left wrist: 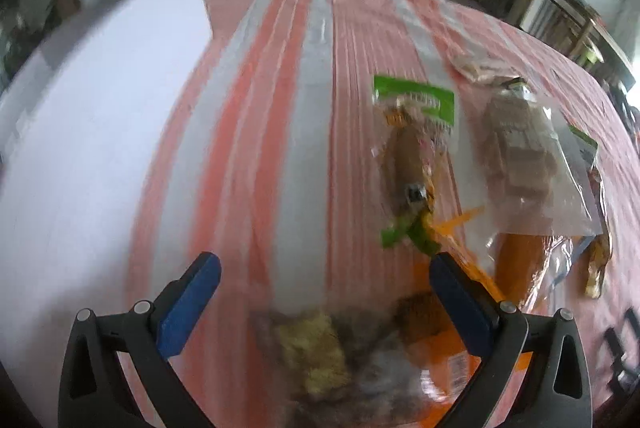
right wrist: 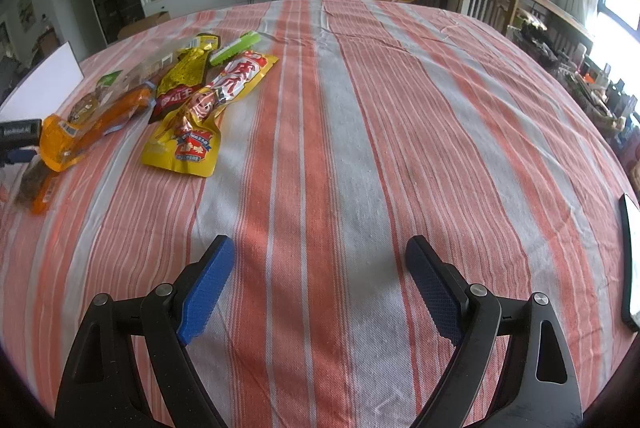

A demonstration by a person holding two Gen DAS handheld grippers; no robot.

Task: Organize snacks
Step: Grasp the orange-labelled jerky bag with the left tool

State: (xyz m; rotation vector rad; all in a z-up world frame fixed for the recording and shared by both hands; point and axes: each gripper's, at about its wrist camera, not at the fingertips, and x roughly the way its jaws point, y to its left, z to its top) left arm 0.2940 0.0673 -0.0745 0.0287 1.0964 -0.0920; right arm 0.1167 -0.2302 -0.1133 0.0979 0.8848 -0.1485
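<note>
Left wrist view: we see the left gripper (left wrist: 324, 284) with its jaws spread wide, holding nothing, above the striped cloth of the worktop (left wrist: 280, 107). This view is blurred. Between and below its blue pads (left wrist: 188, 308) lies a clear packet with yellowish and dark contents (left wrist: 320, 356), overlapping an orange packet (left wrist: 448, 360) at the right pad; whether either pad touches a packet we cannot tell. Beyond them lie a clear packet with a green header (left wrist: 412, 131), a clear bag of brown blocks (left wrist: 516, 151) to its right, and an orange-brown sausage-like packet (left wrist: 520, 264) partly under that bag. A white box (left wrist: 100, 99) stands at the left of the worktop.

Right wrist view: we see the right gripper (right wrist: 320, 280), its jaws likewise wide apart and empty, over bare cloth well apart from the snacks. The snacks are grouped at the far left of the worktop (right wrist: 400, 147): a yellow packet with red lettering (right wrist: 200, 123) nearest the centre, a dark gold packet (right wrist: 184, 79) touching it on the left, and a green-edged packet (right wrist: 236, 47) behind them. Further left lie an orange packet (right wrist: 60, 139) and a long orange-brown one (right wrist: 120, 111). A dark flat device (right wrist: 632, 260) lies at the right edge.
</note>
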